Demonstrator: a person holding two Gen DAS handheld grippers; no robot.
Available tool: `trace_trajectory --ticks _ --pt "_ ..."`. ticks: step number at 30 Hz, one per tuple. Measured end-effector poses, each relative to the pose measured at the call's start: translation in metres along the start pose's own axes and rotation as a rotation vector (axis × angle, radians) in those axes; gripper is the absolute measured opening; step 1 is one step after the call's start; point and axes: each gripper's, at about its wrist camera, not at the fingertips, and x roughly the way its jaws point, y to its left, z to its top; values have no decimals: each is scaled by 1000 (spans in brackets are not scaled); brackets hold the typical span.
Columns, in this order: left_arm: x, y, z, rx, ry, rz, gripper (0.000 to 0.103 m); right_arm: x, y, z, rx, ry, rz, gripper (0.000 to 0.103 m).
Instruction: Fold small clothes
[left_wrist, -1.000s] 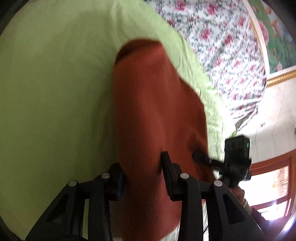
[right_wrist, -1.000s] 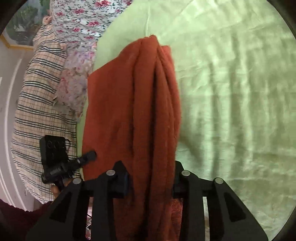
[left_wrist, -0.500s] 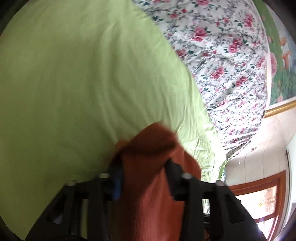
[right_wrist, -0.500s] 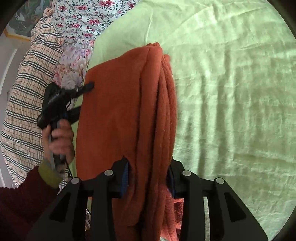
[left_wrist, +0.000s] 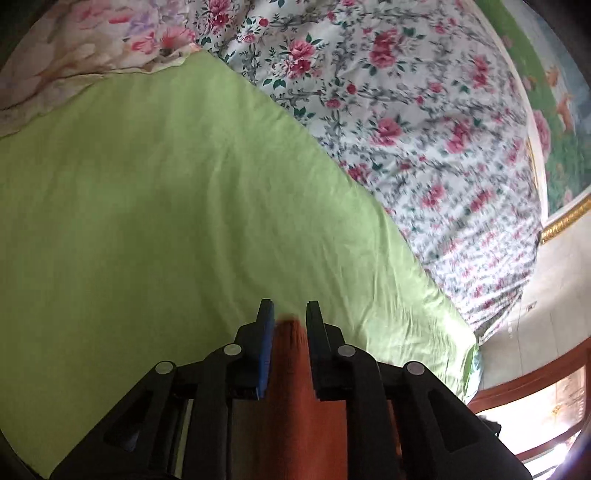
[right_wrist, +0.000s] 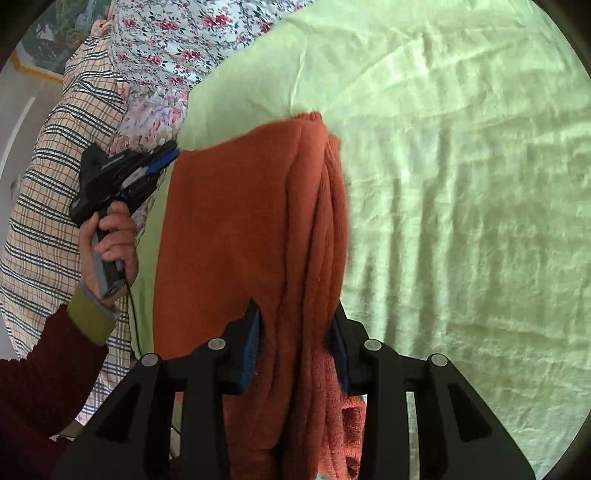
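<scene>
There is one rust sweater (right_wrist: 236, 240). Two grippers show: the left gripper (left_wrist: 289, 317) and the right gripper (right_wrist: 295, 325). One hand (right_wrist: 110, 236) is visible. There is one green sheet (left_wrist: 147, 206), one rose-print cloth (left_wrist: 424, 122), one plaid cloth (right_wrist: 48, 192) and one framed picture (left_wrist: 554, 122).

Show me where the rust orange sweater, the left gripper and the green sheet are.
rust orange sweater (right_wrist: 229, 236), right wrist view, broad flat panel.
left gripper (right_wrist: 168, 157), right wrist view, between its fingertips at the sweater's corner.
green sheet (left_wrist: 147, 221), left wrist view, bare middle.
</scene>
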Motion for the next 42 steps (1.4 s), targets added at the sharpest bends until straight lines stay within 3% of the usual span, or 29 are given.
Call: trace_trajectory --ticks 2,5,8,11,15,19,21,22,25,27,34,42 --pt "-12 -3 -15 7 9 1 30 -3 6 4 -19 -21 -22 39" --pt "-30 -11 -49 19 41 9 40 -9 15 12 -40 -68 -58 39" --pt "-40 -24 -84 53 69 59 54 -16 22 21 -50 -119 -91 39" --pt "-46 -29 -116 46 97 89 61 -22 30 28 -68 -141 -90 39" --pt "-47 -33 -144 57 122 132 62 -15 35 28 -78 -97 -168 39" --pt "-42 -32 -166 66 168 139 63 -5 31 23 -30 -66 -128 37" --pt "-40 -34 -174 73 189 155 63 5 27 22 -19 -30 -136 16" --pt "-39 -36 -176 73 193 154 63 4 27 24 -13 -21 -143 11" --pt "-44 -39 -182 81 190 164 63 -39 49 28 -40 -146 -16 10" --pt "-39 -38 -187 75 210 192 62 -57 62 29 -106 -188 -50 10" --pt "-28 -29 -208 30 246 234 60 -8 7 23 -27 -71 -201 10" --pt "-22 -18 -222 31 229 271 62 10 -3 24 19 -88 -248 11"
